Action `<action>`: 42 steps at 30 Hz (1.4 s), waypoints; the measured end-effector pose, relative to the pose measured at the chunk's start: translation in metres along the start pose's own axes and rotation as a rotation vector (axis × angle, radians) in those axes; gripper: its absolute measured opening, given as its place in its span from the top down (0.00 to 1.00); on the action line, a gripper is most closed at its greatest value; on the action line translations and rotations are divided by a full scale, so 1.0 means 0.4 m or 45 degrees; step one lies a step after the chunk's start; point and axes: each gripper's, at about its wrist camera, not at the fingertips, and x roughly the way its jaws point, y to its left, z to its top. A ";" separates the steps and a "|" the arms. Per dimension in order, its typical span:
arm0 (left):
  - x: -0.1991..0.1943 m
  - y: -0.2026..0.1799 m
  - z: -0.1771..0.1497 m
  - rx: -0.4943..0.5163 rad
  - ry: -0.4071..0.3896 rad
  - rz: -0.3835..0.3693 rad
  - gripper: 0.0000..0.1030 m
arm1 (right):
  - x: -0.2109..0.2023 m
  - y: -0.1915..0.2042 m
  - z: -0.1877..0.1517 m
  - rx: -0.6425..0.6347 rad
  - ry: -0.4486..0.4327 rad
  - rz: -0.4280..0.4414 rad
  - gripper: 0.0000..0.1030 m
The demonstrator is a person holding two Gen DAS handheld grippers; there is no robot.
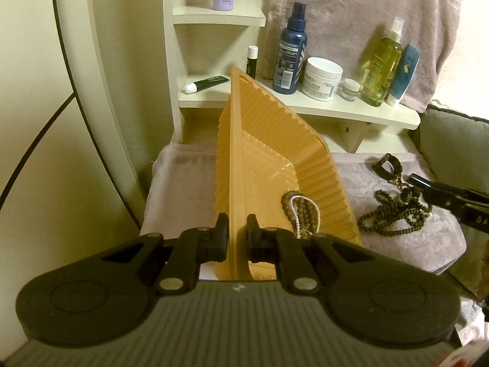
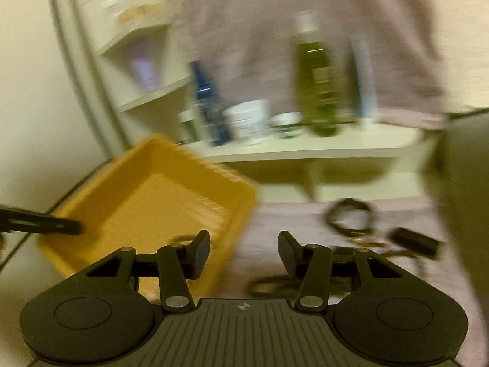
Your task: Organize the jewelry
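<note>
My left gripper [image 1: 237,234] is shut on the near rim of the orange ribbed tray [image 1: 275,140], which it holds tilted up on edge. Inside the tray lie a dark bead string and a small pearl strand [image 1: 301,211]. To the tray's right, on the mauve cloth [image 1: 397,244], lie a dark beaded necklace [image 1: 394,214] and a black bracelet [image 1: 386,165]. My right gripper [image 2: 244,252] stands open with nothing between its fingers, above the cloth beside the tray [image 2: 146,202]; the bracelet [image 2: 350,215] lies beyond it. Its view is motion-blurred. Its tip [image 1: 428,188] reaches in over the necklace.
A cream shelf [image 1: 305,104] behind the tray carries a dark blue bottle [image 1: 290,52], a white jar [image 1: 322,78], a green bottle [image 1: 383,64] and tubes. A mauve towel [image 1: 366,6] hangs behind. A grey-green cushion [image 1: 455,140] sits at the right.
</note>
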 end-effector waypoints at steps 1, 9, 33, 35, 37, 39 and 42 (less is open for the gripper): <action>0.000 0.000 0.000 -0.001 0.000 0.001 0.90 | -0.012 -0.019 -0.011 0.015 -0.010 -0.037 0.52; -0.002 0.000 -0.003 -0.006 0.000 0.004 0.90 | -0.051 -0.111 -0.096 0.057 0.028 -0.226 0.52; -0.003 0.000 0.004 0.001 0.007 0.013 0.90 | 0.102 -0.077 -0.076 -0.053 0.023 -0.172 0.52; -0.003 0.000 0.004 0.002 0.007 0.014 0.90 | 0.117 -0.076 -0.070 -0.057 0.033 -0.158 0.60; -0.003 -0.001 0.005 0.002 0.007 0.015 0.90 | 0.129 -0.074 -0.066 -0.063 0.046 -0.170 0.67; -0.003 -0.003 0.005 0.001 0.007 0.016 0.90 | 0.134 -0.075 -0.064 -0.049 0.052 -0.159 0.72; -0.003 -0.003 0.005 0.000 0.007 0.015 0.90 | 0.138 -0.073 -0.062 -0.052 0.063 -0.163 0.87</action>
